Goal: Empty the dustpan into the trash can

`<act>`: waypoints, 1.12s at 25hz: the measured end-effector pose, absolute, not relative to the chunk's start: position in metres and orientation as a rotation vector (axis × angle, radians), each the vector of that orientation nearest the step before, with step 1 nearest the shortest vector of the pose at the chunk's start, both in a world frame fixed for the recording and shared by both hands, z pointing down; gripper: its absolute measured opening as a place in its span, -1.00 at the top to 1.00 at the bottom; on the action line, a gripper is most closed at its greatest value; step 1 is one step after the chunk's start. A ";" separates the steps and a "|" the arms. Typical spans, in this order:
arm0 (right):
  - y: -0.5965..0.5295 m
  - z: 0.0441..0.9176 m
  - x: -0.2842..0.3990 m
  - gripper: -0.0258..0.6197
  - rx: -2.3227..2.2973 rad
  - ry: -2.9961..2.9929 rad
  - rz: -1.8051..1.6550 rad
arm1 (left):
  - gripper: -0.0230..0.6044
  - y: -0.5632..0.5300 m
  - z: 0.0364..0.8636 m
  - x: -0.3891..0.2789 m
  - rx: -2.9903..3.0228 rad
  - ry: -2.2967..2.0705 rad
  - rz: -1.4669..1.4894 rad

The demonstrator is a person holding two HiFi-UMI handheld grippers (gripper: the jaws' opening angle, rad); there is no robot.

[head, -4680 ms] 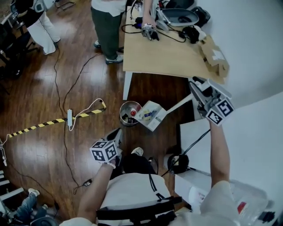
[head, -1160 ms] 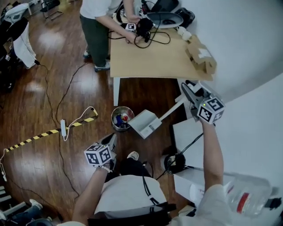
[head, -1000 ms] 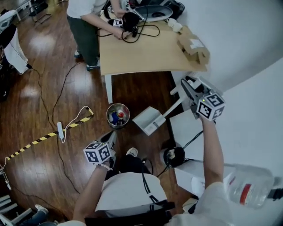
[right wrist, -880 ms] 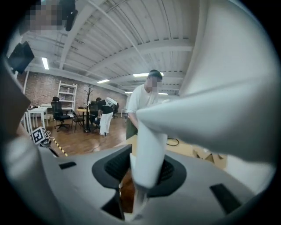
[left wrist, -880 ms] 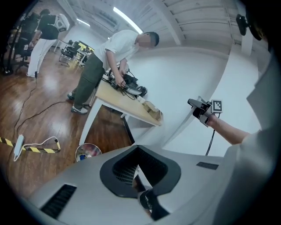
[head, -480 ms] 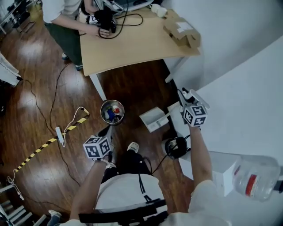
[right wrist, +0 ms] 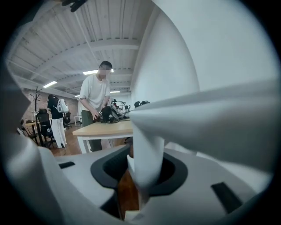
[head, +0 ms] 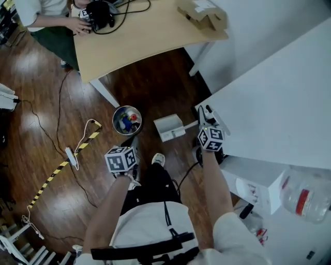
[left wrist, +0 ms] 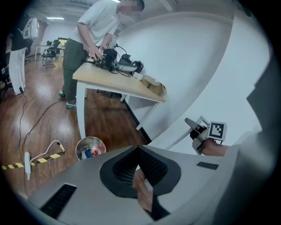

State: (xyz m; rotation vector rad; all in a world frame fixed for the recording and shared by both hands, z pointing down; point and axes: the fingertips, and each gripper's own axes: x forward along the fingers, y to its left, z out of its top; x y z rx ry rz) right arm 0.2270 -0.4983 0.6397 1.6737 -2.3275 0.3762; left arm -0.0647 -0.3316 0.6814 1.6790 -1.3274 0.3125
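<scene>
A round metal trash can [head: 126,120] [left wrist: 90,148] stands on the wood floor with colourful rubbish inside. The white dustpan [head: 168,126] sits low just to its right, apart from the rim. Its long white handle [right wrist: 149,145] runs back between the jaws of my right gripper [head: 202,118] [right wrist: 145,165]. Those jaws are opening, with the pads still against the handle. My left gripper [head: 133,147] [left wrist: 138,149] hangs just below the can in the head view, its jaw tips together and nothing between them. From the left gripper view, the right gripper [left wrist: 195,127] shows against the white wall.
A wooden table [head: 139,41] with cables and a cardboard box stands beyond the can; a person [head: 46,15] works at it. Striped tape [head: 51,176] and a power strip [head: 70,155] lie on the floor at left. A curved white wall [head: 269,93], a white box [head: 253,181] and a plastic bottle [head: 305,194] crowd the right.
My right gripper has come down and toward me with the dustpan, which went from beside the can's rim to low on its right. The left gripper has shifted slightly.
</scene>
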 end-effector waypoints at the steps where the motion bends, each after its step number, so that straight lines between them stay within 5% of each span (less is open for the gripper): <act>1: -0.488 0.650 0.224 0.43 1.679 -2.320 0.414 | 0.97 -0.332 0.683 -0.060 1.686 -1.315 0.321; 21: -0.332 0.729 0.273 -0.16 1.926 -2.013 0.740 | 0.97 -0.256 0.693 -0.033 1.702 -1.212 0.333; 28: -0.310 0.733 0.281 -0.21 1.947 -1.987 0.740 | 0.97 -0.241 0.694 -0.024 1.712 -1.190 0.343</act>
